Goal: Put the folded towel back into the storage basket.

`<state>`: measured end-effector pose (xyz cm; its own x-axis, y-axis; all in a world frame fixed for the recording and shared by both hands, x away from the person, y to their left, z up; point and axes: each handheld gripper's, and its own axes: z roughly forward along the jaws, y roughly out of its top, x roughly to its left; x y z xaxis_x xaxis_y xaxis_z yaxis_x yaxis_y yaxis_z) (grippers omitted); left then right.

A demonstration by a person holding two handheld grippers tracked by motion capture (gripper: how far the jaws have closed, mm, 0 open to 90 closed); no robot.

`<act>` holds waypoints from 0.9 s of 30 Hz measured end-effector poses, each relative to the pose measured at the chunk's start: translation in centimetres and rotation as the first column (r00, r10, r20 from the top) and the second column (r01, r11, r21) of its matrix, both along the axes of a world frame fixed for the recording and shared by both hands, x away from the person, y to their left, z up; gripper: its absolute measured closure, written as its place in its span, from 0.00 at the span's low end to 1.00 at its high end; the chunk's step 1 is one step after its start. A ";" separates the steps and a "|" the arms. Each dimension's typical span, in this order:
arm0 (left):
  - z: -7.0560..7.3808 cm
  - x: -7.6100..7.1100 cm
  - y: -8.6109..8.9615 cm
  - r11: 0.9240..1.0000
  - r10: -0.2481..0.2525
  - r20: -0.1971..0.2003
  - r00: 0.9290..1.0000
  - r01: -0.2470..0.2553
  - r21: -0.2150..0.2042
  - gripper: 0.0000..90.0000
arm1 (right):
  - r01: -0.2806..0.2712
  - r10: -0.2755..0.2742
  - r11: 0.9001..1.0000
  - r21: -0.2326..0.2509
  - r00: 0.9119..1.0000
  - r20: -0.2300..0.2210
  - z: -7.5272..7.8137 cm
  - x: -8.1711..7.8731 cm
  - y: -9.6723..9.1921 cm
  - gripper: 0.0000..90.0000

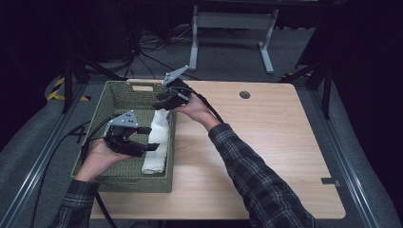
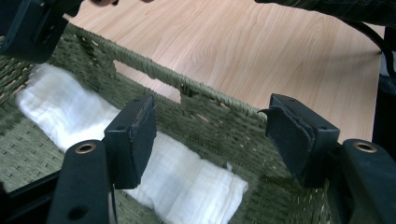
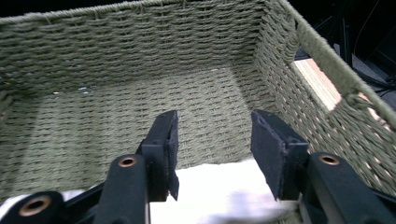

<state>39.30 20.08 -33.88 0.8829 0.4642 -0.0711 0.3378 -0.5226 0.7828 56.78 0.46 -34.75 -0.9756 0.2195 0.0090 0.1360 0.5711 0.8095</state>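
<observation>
white folded cloth (image 1: 157, 142) lies lengthwise along basket (image 1: 104, 178) right wall.

Overhead view of a light wooden table (image 1: 266, 142); a green woven basket (image 1: 102, 107) stands at its left end, with a folded white cloth (image 1: 158, 142) lying lengthwise along the basket's right wall; the left gripper (image 1: 151, 146), held from below left, points rightward with its tips at the cloth's middle; the right gripper (image 1: 159, 103), held from the right by a hand on a plaid-sleeved forearm, sits at the cloth's far end; black cables trail from both grippers; grey floor surrounds the table.
</observation>
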 end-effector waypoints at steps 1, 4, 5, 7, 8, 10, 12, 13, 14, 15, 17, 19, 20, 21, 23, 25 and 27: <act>0.1 0.1 -0.3 1.000 0.000 0.002 1.000 0.000 -0.002 0.37 | 0.004 -0.004 1.000 0.008 1.000 -0.003 0.2 -0.1 -0.4 0.54; 0.4 0.4 -1.3 1.000 0.002 0.000 1.000 -0.002 -0.020 0.35 | 0.011 -0.010 1.000 0.013 1.000 -0.007 0.7 -0.4 -1.8 0.52; 0.5 0.5 -1.9 1.000 0.004 -0.002 1.000 -0.004 -0.029 0.35 | 0.012 -0.012 1.000 0.009 1.000 -0.005 0.8 -0.5 -2.3 0.51; 0.6 0.7 -2.8 1.000 0.004 0.002 1.000 -0.004 -0.028 0.34 | 0.016 -0.016 1.000 0.005 1.000 -0.002 1.1 -0.8 -3.5 0.50; 0.6 0.9 -3.3 1.000 0.003 0.006 1.000 -0.003 -0.027 0.34 | 0.018 -0.018 1.000 0.007 1.000 -0.001 1.2 -1.0 -4.1 0.49; 0.7 1.1 -4.5 1.000 0.001 -0.002 1.000 -0.001 -0.026 0.33 | 0.026 -0.026 1.000 0.003 1.000 0.004 1.5 -1.3 -5.3 0.49; 0.8 1.2 -5.0 1.000 -0.004 -0.001 1.000 0.003 -0.026 0.32 | 0.029 -0.029 1.000 -0.001 1.000 0.009 1.6 -1.4 -6.1 0.48; 0.9 1.3 -5.6 1.000 -0.007 0.000 1.000 0.007 -0.019 0.32 | 0.042 -0.041 0.999 -0.005 0.999 0.009 1.8 -1.7 -7.6 0.47; 0.9 1.5 -6.1 1.000 -0.006 0.000 1.000 0.006 -0.026 0.32 | 0.042 -0.041 0.999 -0.005 0.999 0.009 1.8 -1.7 -7.6 0.47; 1.0 1.5 -6.6 1.000 -0.006 0.000 1.000 0.006 -0.028 0.31 | 0.045 -0.045 0.999 -0.003 0.999 0.012 1.8 -1.7 -8.3 0.47; 1.0 1.7 -7.6 1.000 -0.006 0.000 1.000 0.006 -0.018 0.29 | 0.060 -0.060 0.998 0.002 0.998 0.014 2.0 -2.0 -10.3 0.46; 1.1 1.7 -8.6 1.000 0.002 -0.002 1.000 -0.002 -0.013 0.29 | 0.065 -0.065 0.998 0.002 0.998 0.014 2.1 -2.1 -11.0 0.46; 1.1 1.7 -9.1 1.000 0.007 -0.007 1.000 -0.007 -0.012 0.28 | 0.070 -0.070 0.998 0.004 0.997 0.016 2.2 -2.3 -11.6 0.45; 1.1 1.6 -10.0 1.000 0.018 -0.004 1.000 -0.018 -0.014 0.28 | 0.075 -0.075 0.997 0.009 0.997 0.016 2.3 -2.6 -12.9 0.45; 1.1 1.6 -10.5 1.000 0.027 -0.002 1.000 -0.027 -0.011 0.27 | 0.079 -0.080 0.997 0.007 0.997 0.019 2.3 -2.8 -13.4 0.44; 1.1 1.5 -11.9 0.999 0.050 -0.005 0.999 -0.051 -0.018 0.26 | 0.090 -0.090 0.996 0.003 0.996 0.024 2.4 -3.3 -15.2 0.44; 1.1 1.4 -12.3 0.998 0.055 -0.005 0.998 -0.055 -0.018 0.26 | 0.092 -0.092 0.996 0.000 0.995 0.028 2.5 -3.5 -15.8 0.43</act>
